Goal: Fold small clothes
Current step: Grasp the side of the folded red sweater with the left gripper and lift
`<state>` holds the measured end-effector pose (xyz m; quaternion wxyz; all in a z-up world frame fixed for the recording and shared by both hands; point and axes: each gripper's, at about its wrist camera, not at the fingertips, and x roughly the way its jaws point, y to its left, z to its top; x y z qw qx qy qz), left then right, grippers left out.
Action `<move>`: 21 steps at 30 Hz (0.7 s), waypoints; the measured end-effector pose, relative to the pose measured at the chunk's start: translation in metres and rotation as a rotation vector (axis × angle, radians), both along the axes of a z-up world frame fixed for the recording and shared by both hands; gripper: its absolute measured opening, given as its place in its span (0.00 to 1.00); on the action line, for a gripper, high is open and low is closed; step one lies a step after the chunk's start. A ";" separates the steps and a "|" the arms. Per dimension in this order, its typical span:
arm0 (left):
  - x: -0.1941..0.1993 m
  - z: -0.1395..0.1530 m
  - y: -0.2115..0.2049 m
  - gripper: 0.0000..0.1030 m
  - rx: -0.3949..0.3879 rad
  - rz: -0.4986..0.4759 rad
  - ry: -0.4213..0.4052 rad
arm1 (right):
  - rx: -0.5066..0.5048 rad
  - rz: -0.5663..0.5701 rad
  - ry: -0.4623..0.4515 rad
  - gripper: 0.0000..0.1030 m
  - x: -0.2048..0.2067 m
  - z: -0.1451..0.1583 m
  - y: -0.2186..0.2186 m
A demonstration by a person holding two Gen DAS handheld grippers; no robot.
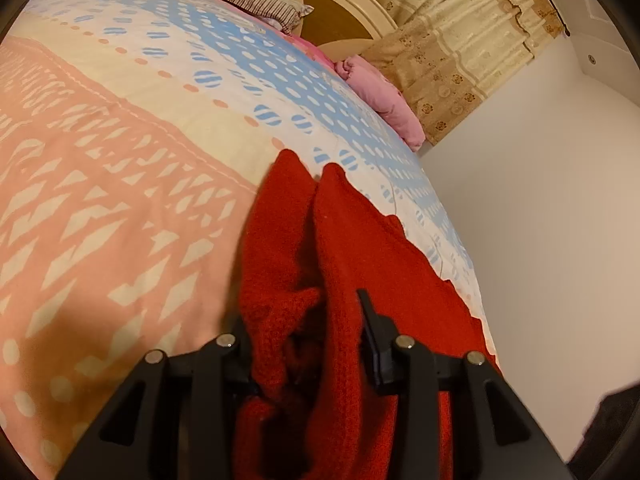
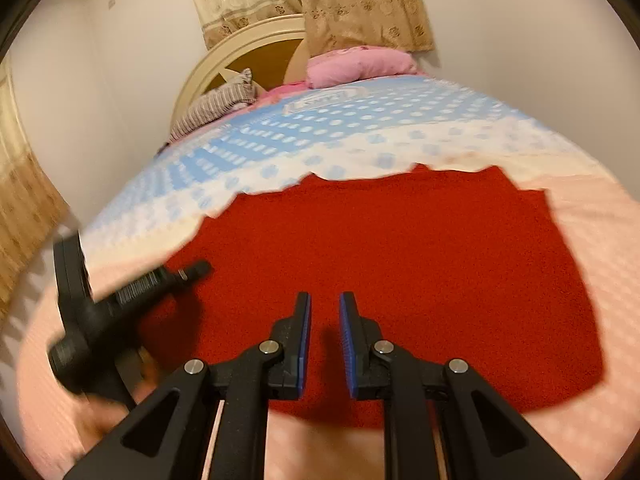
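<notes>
A red knitted garment (image 2: 400,260) lies spread flat on the patterned bed cover (image 2: 320,132). In the left wrist view one edge of the red garment (image 1: 360,240) is bunched up between the jaws of my left gripper (image 1: 308,316), which is shut on it; the fabric hides the left finger. The left gripper (image 2: 196,270) also shows, blurred, at the garment's left edge in the right wrist view. My right gripper (image 2: 324,304) hovers over the garment's near part, its blue pads a narrow gap apart with nothing between them.
A pink pillow (image 2: 360,64) and a striped pillow (image 2: 216,104) lie by the cream headboard (image 2: 240,52) at the far end. Beige curtains (image 1: 460,40) hang behind. The bed's edge drops off beside a white wall (image 1: 540,200).
</notes>
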<state>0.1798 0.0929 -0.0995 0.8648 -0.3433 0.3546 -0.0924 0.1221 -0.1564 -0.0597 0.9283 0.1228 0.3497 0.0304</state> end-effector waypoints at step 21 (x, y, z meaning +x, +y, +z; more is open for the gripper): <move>-0.022 0.055 -0.101 0.30 0.509 -0.384 -0.304 | 0.248 -0.015 0.047 0.07 0.026 -0.052 -0.020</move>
